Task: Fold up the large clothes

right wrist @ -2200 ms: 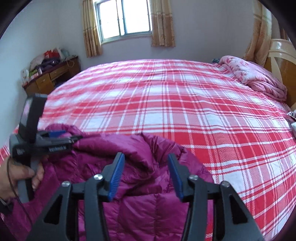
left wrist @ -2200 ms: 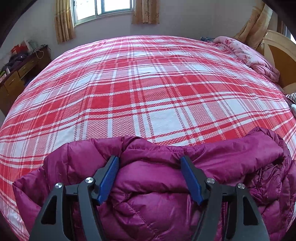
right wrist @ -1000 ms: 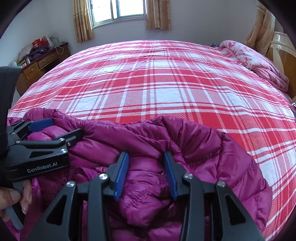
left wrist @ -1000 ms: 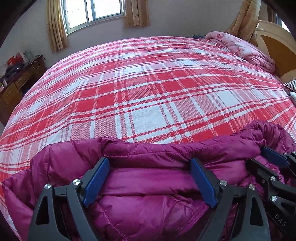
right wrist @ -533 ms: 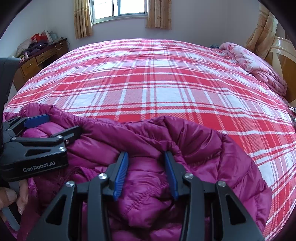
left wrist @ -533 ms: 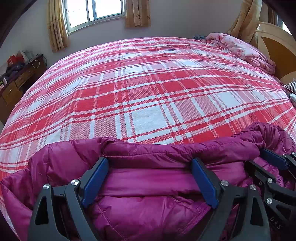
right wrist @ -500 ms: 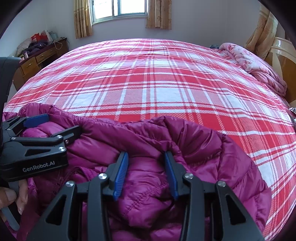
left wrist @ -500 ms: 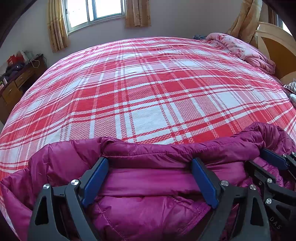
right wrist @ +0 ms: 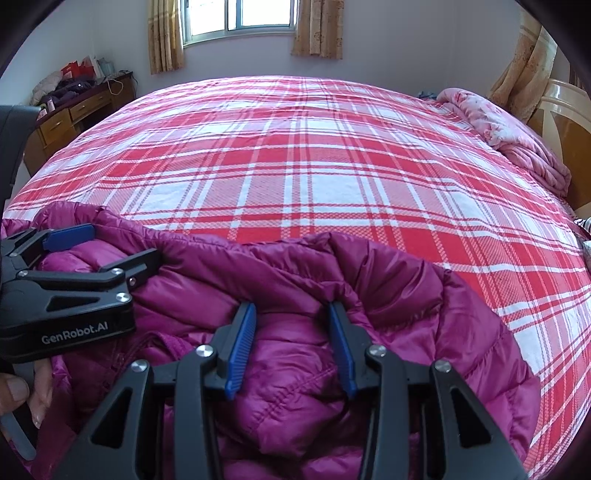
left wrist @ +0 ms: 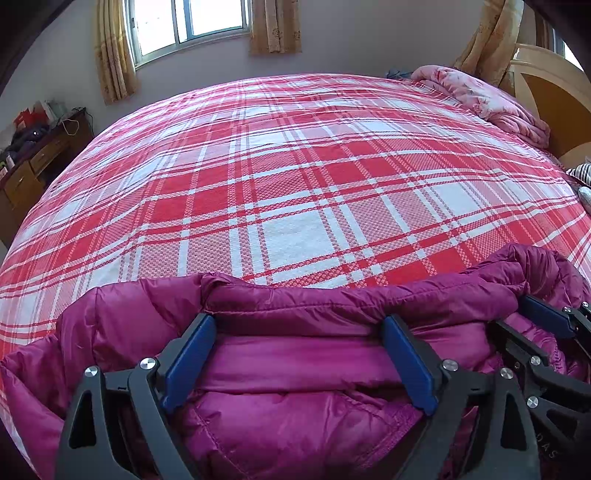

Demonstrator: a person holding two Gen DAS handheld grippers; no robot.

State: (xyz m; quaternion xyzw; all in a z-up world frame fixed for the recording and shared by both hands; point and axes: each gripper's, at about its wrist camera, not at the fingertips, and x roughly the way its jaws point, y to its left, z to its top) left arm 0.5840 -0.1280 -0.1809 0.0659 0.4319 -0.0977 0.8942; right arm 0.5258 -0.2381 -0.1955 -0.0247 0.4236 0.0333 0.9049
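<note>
A magenta quilted down jacket (left wrist: 295,413) lies bunched at the near edge of the bed; it also shows in the right wrist view (right wrist: 406,302). My left gripper (left wrist: 297,328) is open, its blue-padded fingers wide apart just behind the jacket's folded far edge. My right gripper (right wrist: 291,317) is open with a narrower gap, fingers resting on the jacket under a raised fold. The left gripper also shows at the left of the right wrist view (right wrist: 107,247). The right gripper shows at the right edge of the left wrist view (left wrist: 532,314).
The bed has a red and white plaid cover (left wrist: 295,184). A pink quilt (left wrist: 491,103) lies by the wooden headboard (left wrist: 554,96) at far right. A cluttered wooden desk (right wrist: 77,107) stands at far left under the window (right wrist: 240,14).
In the last second almost nothing moved. Over two seconds, both grippers came lower and closer to the jacket, and the left gripper's fingers spread wider.
</note>
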